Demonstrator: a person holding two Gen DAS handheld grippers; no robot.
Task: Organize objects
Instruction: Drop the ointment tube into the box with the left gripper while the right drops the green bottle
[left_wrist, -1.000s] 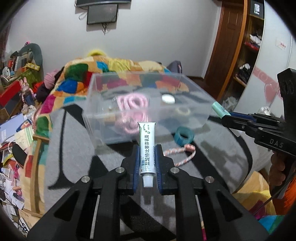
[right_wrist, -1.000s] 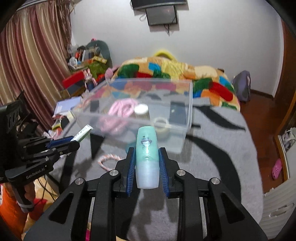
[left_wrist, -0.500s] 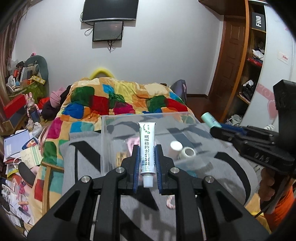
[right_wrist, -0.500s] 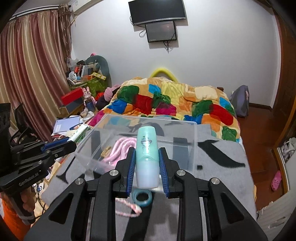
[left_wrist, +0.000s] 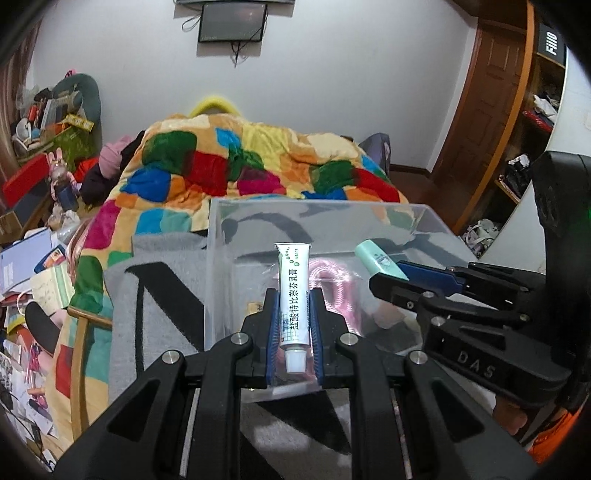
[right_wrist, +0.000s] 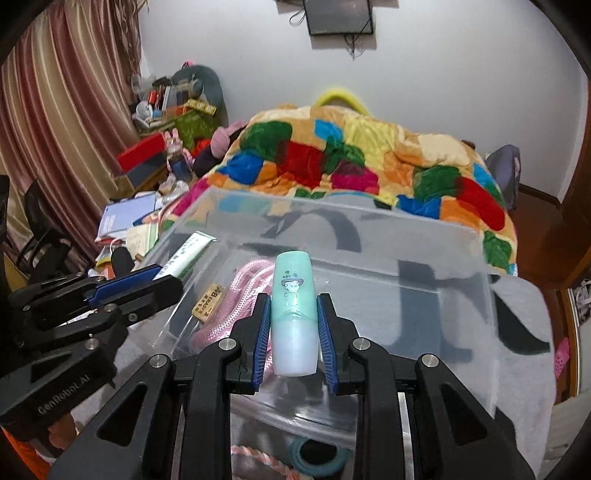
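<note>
Meanwhile, through the left wrist camera, the left gripper (left_wrist: 293, 325) has its jaws pinching a white ointment tube (left_wrist: 293, 301) around its lower half, cap end toward the camera and crimped end pointing forward over the clear plastic bin (left_wrist: 218, 266). Held lengthwise like this, the tube appears lined up to be released into the bin, not set on the grey blanket (left_wrist: 162, 306) that covers the bed. The right gripper (left_wrist: 384, 275) reaches in from the right edge of the frame, above the bin's right wall, with a mint-green bottle (left_wrist: 376, 260) sticking out past its tips. A pink rope (left_wrist: 332, 280) shows through the bin's near wall, already stowed inside.

Seen from the right wrist camera, the right gripper (right_wrist: 293, 325) has its jaws pinching the mint-green bottle (right_wrist: 294, 314) at the waist, its rounded end forward above the bin's near wall (right_wrist: 443, 317), apparently poised for a drop. The left gripper (right_wrist: 162, 280) comes in from the left over the bin's left rim, the tube (right_wrist: 184, 254) angled toward the interior. Inside lie the pink rope (right_wrist: 225, 314) and a small tan eraser (right_wrist: 208, 301). Outside, against the bin's near wall on the blanket, a teal tape roll (right_wrist: 321, 458) and a pink-and-white cord (right_wrist: 255, 454) wait, by the look of it still to be gathered.
</note>
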